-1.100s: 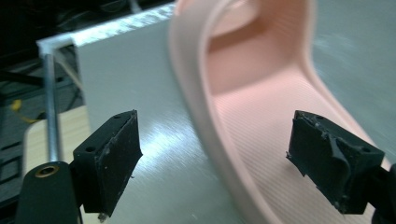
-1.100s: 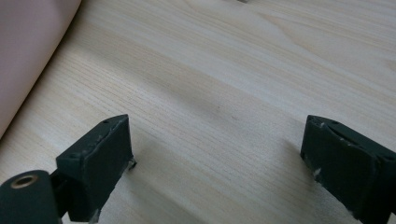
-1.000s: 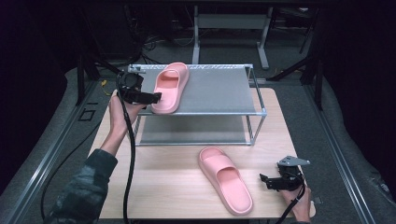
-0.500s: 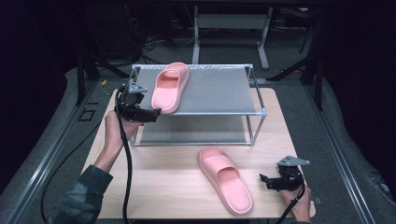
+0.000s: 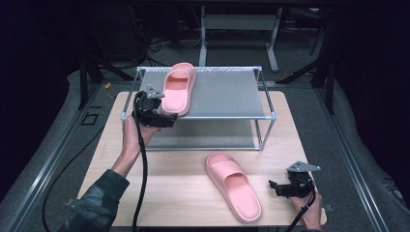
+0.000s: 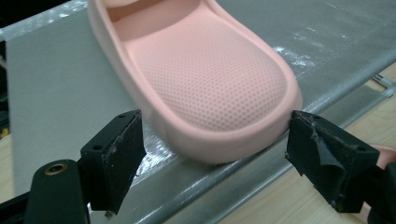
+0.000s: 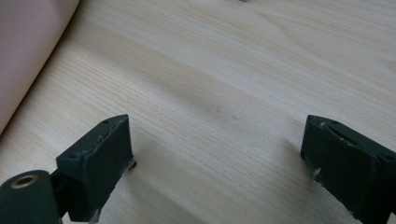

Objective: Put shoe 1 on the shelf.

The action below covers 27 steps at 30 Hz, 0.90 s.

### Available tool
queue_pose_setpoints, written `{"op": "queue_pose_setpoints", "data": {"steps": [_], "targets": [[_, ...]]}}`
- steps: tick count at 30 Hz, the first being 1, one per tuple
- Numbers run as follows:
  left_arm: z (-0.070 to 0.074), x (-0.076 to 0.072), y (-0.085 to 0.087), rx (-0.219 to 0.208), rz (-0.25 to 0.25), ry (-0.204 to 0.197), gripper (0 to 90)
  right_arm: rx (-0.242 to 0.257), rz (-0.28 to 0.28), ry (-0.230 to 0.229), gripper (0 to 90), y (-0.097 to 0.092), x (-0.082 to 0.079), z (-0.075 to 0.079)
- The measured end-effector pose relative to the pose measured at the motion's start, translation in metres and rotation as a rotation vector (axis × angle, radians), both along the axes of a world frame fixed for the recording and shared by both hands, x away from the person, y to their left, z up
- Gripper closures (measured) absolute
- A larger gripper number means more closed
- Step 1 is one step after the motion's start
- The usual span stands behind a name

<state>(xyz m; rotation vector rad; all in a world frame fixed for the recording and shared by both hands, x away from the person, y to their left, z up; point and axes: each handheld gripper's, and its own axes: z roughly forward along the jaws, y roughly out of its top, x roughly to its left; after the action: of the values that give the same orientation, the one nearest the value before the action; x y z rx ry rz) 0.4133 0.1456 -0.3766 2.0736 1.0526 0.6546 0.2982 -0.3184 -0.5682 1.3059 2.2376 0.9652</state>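
Note:
A pink slipper [image 5: 178, 87] lies on the left part of the rack's grey top shelf [image 5: 222, 94], toe to the far side. My left gripper [image 5: 169, 121] sits at the shelf's front edge just short of its heel. In the left gripper view the heel [image 6: 215, 93] lies ahead of my left gripper [image 6: 215, 158]; the jaws have just closed slightly, but the pads [image 6: 114, 154] stand clear of it. A second pink slipper [image 5: 234, 186] lies on the wooden table [image 5: 169, 193]. My right gripper [image 5: 276, 187] rests open right of that second slipper [image 7: 28, 46], over bare wood between its jaws [image 7: 215, 163].
The metal-framed rack has a lower shelf [image 5: 208, 135] under the top one, with thin posts at the corners. A black cable [image 5: 142, 179] trails from my left gripper across the table's left side. Dark floor and desk legs surround the table.
My left gripper has drawn back from the slipper's heel toward the near side and dropped a little. The slipper stays on the shelf. The right gripper has not moved.

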Motion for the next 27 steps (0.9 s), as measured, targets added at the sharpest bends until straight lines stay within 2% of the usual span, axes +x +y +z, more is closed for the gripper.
{"op": "queue_pose_setpoints", "data": {"steps": [1,4,5,8,12,16,18,24,27], "targets": [[-0.002,0.002,-0.004,-0.012,0.000,0.002,19.2,0.001,0.000,0.000,8.3,0.000,0.000,0.000],[-0.002,0.003,-0.008,-0.008,0.001,-0.004,18.7,0.008,-0.003,-0.006,8.4,0.000,0.000,-0.001],[-0.001,0.002,-0.007,0.001,-0.009,-0.007,18.6,0.010,-0.003,-0.006,8.4,0.000,0.000,-0.001],[0.002,-0.001,-0.006,-0.014,-0.009,-0.019,17.4,0.011,-0.003,-0.005,8.4,0.000,0.000,0.000],[0.012,-0.015,-0.001,0.010,-0.021,-0.047,15.8,0.012,-0.002,-0.005,8.4,0.000,0.000,-0.001],[0.015,-0.026,0.006,0.022,-0.030,-0.060,15.4,0.014,-0.002,-0.005,8.5,0.000,0.000,-0.001],[0.014,-0.032,0.012,0.013,-0.035,-0.058,15.2,0.013,-0.001,-0.005,8.5,-0.001,0.000,-0.001],[0.006,-0.048,0.024,0.023,-0.036,-0.058,14.8,0.013,-0.003,-0.006,8.7,0.000,0.000,-0.001],[-0.004,-0.059,0.033,0.028,-0.031,-0.058,14.0,0.011,-0.005,-0.006,8.7,0.000,0.000,-0.001]]}}
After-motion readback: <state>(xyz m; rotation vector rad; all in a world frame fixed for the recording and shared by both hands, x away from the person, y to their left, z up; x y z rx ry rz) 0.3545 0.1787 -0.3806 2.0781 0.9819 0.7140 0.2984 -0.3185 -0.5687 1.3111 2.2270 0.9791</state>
